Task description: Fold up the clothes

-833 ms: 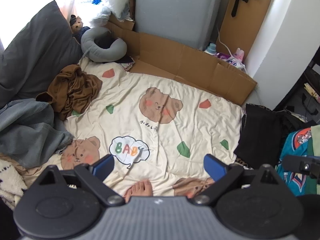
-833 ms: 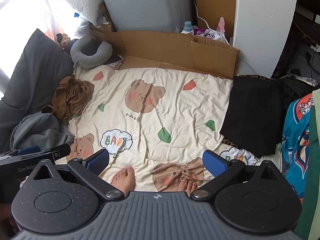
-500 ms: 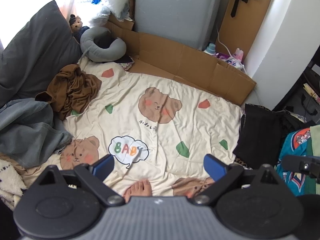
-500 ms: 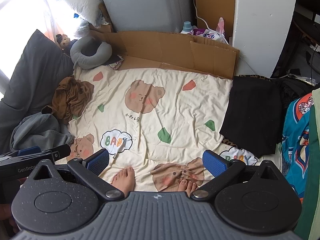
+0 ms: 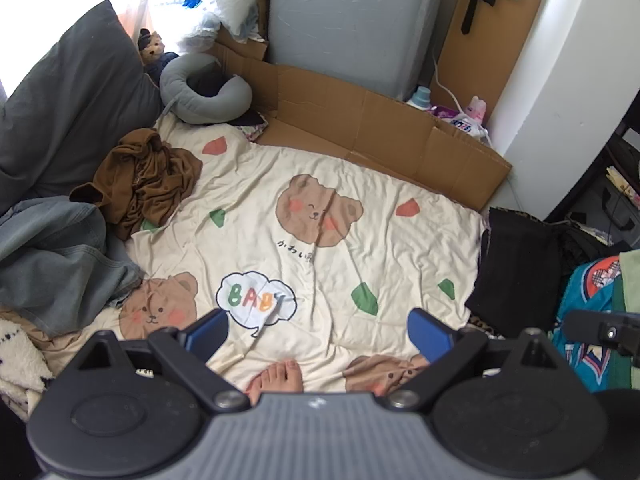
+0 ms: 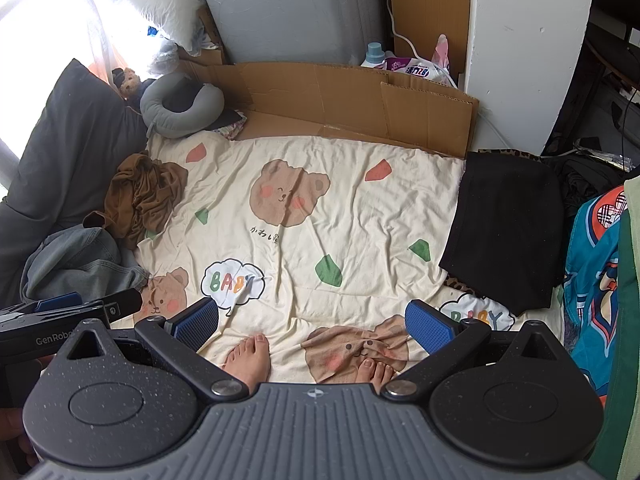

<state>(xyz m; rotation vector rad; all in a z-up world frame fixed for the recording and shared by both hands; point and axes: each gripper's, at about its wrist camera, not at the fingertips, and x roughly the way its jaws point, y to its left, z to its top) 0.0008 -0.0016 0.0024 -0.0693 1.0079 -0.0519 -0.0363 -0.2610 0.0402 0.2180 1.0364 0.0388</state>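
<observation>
A crumpled brown garment lies at the left edge of the cream bear-print sheet. Grey-blue denim clothes are heaped nearer, on the left. A flat black garment rests on the sheet's right edge. My left gripper hangs high over the sheet's near edge, open and holding nothing. The right gripper is also open and empty, beside it; the left gripper's side shows at that view's left.
The person's bare feet stand on the sheet's near edge. A cardboard sheet, a grey cabinet, a grey neck pillow and a dark pillow border the far and left sides. Teal printed fabric hangs at right.
</observation>
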